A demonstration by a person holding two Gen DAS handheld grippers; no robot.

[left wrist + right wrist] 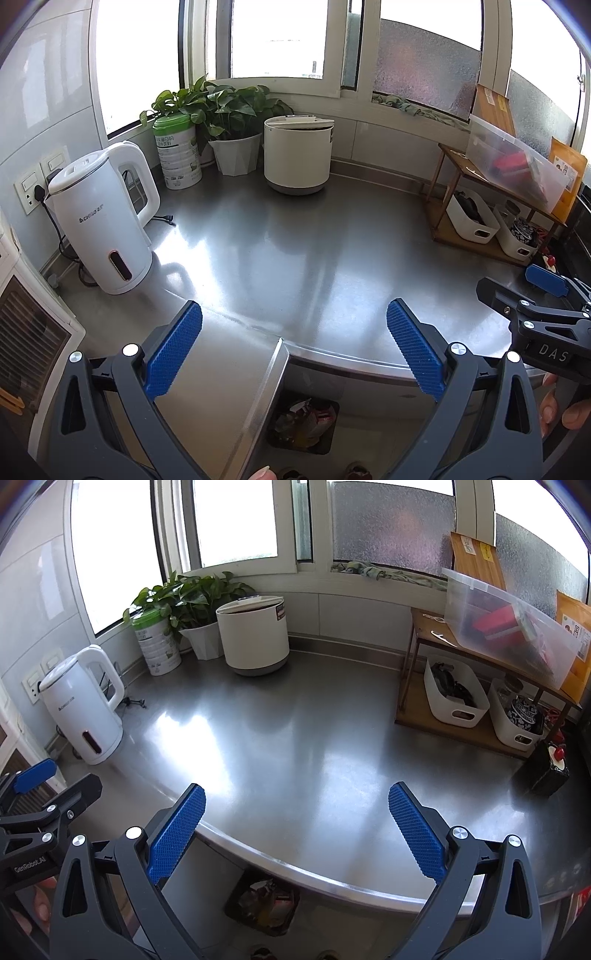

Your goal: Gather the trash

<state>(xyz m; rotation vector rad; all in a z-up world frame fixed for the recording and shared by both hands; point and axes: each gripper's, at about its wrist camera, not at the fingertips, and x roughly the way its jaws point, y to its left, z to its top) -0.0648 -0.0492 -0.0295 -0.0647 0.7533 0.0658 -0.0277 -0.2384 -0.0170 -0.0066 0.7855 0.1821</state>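
1. The left gripper (pixel 293 347) hangs over the near edge of the shiny stainless-steel bench (pixel 314 251), its blue-padded jaws spread wide with nothing between them.
2. The right gripper (pixel 295 827) hovers at the same near edge, jaws likewise wide apart and empty; from the left wrist view it shows at about 3 o'clock.
3. A dark square bin holding crumpled wrappers and scraps (pixel 304 424) sits on the floor below the bench edge, at 6 o'clock in both views (pixel 264 904).
4. On the bench at 9 o'clock stands a white electric kettle (pixel 105 218), plugged into a wall socket.
5. At about 11 o'clock, a green-lidded white tin (pixel 177 151) stands just beside a leafy green plant in a white faceted pot (pixel 232 125).
6. At 12 o'clock, a white cylindrical lidded container (pixel 297 153) stands just right of the plant.
7. At 2 o'clock, a wooden two-tier rack (pixel 461 731) carries a clear plastic box (pixel 509 627) on top and two white baskets (pixel 454 694) below.
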